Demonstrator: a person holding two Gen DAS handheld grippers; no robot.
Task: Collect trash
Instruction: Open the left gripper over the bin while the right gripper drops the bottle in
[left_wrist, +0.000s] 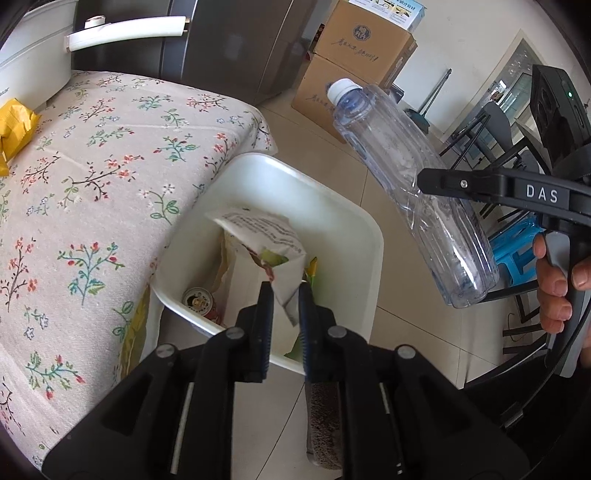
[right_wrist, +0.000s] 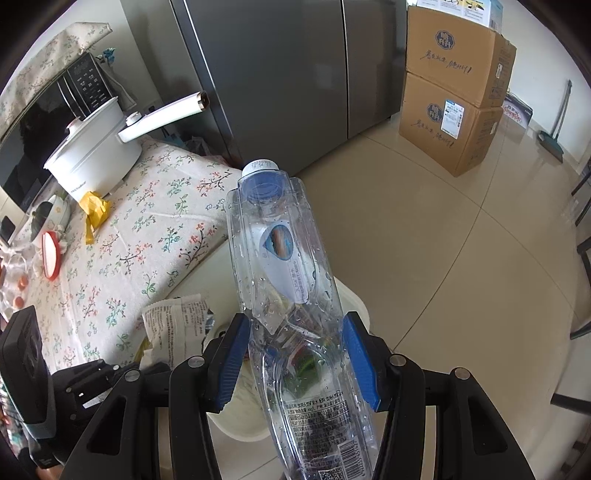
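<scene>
A white bin (left_wrist: 347, 221) stands on the floor against the table's edge. It holds a drink can (left_wrist: 199, 301) and some wrappers. My left gripper (left_wrist: 285, 295) hangs over the bin, jaws a little apart. The lower corner of a crumpled printed paper wrapper (left_wrist: 258, 236) lies loosely between them, so I read the gripper as open. My right gripper (right_wrist: 295, 319) is shut on the lower body of an empty clear plastic bottle (right_wrist: 280, 258) with a white cap. The bottle (left_wrist: 406, 162) is tilted, cap away from me, above the bin's right side.
A table under a floral cloth (left_wrist: 92, 184) is left of the bin, carrying a yellow wrapper (right_wrist: 94, 210), a white pot (right_wrist: 92, 155) and small dishes. A grey fridge (right_wrist: 288, 74) and stacked cardboard boxes (right_wrist: 454, 122) stand behind. A blue stool (left_wrist: 517, 247) is at right.
</scene>
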